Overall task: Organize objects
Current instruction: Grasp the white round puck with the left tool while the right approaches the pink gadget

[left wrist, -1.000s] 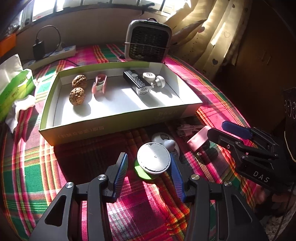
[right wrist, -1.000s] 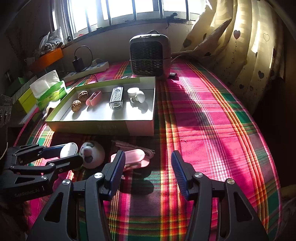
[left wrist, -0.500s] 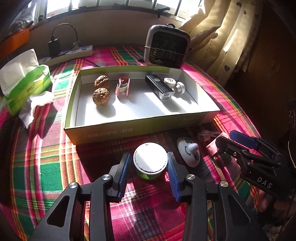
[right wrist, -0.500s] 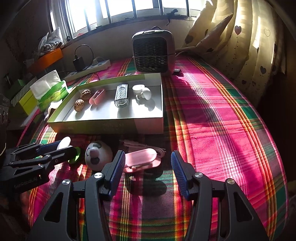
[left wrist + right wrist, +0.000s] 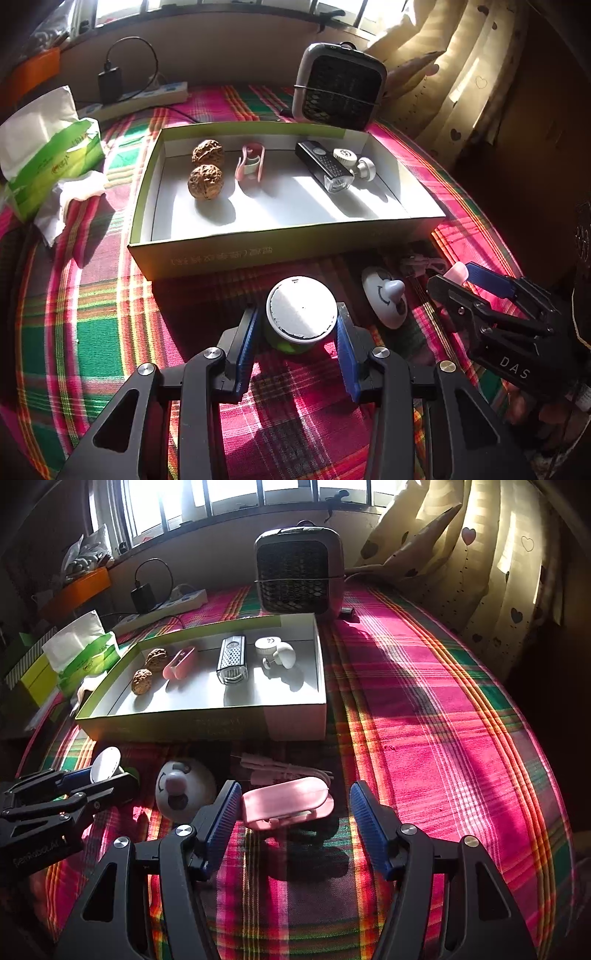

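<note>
Just in front of the open box, a round white-lidded green container sits clamped between the left gripper's blue pads.

Right of the container lies a white dome-shaped gadget, then a pink case framed by the right gripper, jaws apart and not touching it. Inside the box rest two walnuts, a pink clip and a black bike light. Behind the box stands a small heater on the plaid-covered table.

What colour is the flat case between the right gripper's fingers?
Pink case; clearest in the right wrist view.
</note>
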